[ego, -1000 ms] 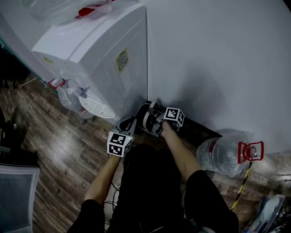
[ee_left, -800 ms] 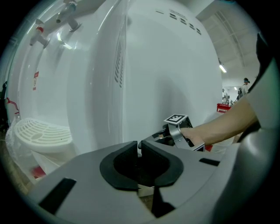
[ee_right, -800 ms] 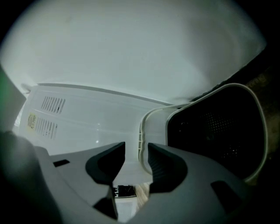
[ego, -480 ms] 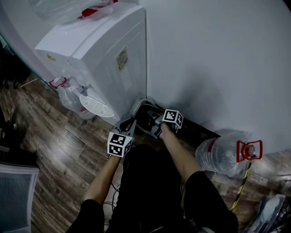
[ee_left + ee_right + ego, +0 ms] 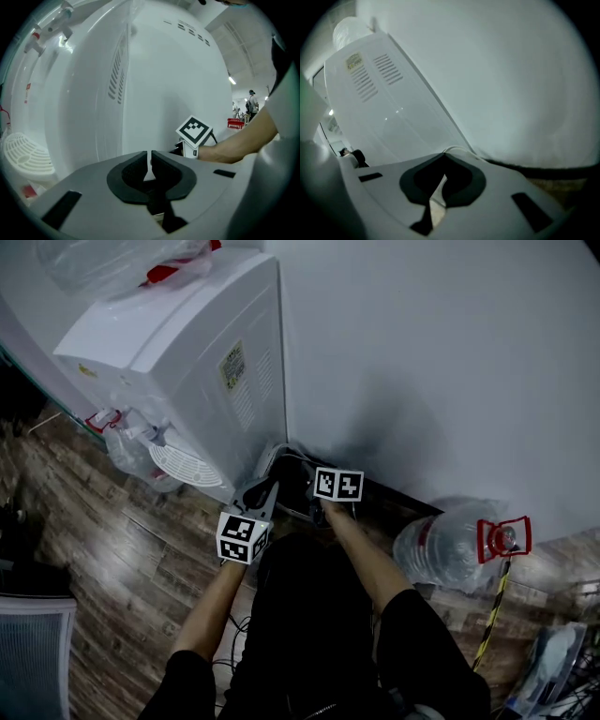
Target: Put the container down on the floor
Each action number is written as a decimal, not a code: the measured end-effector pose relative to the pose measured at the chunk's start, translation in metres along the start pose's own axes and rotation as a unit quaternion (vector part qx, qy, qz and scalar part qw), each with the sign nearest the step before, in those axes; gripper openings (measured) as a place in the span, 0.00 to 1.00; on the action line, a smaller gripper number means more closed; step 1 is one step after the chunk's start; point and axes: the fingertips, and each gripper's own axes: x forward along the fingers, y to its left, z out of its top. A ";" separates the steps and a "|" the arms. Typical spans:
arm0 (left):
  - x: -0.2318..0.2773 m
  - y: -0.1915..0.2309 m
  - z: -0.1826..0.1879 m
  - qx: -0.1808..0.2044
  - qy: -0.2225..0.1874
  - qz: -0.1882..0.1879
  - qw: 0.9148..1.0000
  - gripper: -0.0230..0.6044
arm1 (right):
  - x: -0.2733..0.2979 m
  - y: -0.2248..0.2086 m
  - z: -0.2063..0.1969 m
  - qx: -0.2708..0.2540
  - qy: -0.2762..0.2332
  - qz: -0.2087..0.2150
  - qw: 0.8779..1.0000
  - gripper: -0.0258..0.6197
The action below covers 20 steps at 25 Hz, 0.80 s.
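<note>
One water dispenser [image 5: 187, 362] stands against the wall [image 5: 450, 352]. One container [image 5: 441, 549] lies on the floor [image 5: 112, 549] to its right, well apart from the two grippers. Left gripper [image 5: 150, 157] and right gripper [image 5: 443, 161]: jaws pressed together, both empty.

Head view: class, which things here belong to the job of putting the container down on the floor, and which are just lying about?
Job in hand: large water bottle, probably the container, already on the wooden floor by the wall; left gripper and right gripper, both shut and empty.
Lying about: water dispenser; plastic bag on top of it; yellow-and-black striped strip.
</note>
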 end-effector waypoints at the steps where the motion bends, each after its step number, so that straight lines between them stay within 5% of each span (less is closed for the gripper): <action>1: 0.002 0.000 0.002 0.000 0.002 0.000 1.000 0.10 | -0.005 0.000 0.009 -0.025 -0.010 -0.011 1.000 0.06; 8: -0.002 -0.014 0.042 -0.023 0.002 -0.008 1.000 0.10 | -0.045 0.032 0.055 -0.194 -0.016 -0.069 0.979 0.06; 20: -0.068 -0.045 0.177 -0.059 0.060 -0.004 0.996 0.10 | -0.158 0.124 0.112 -0.163 0.063 -0.070 0.982 0.06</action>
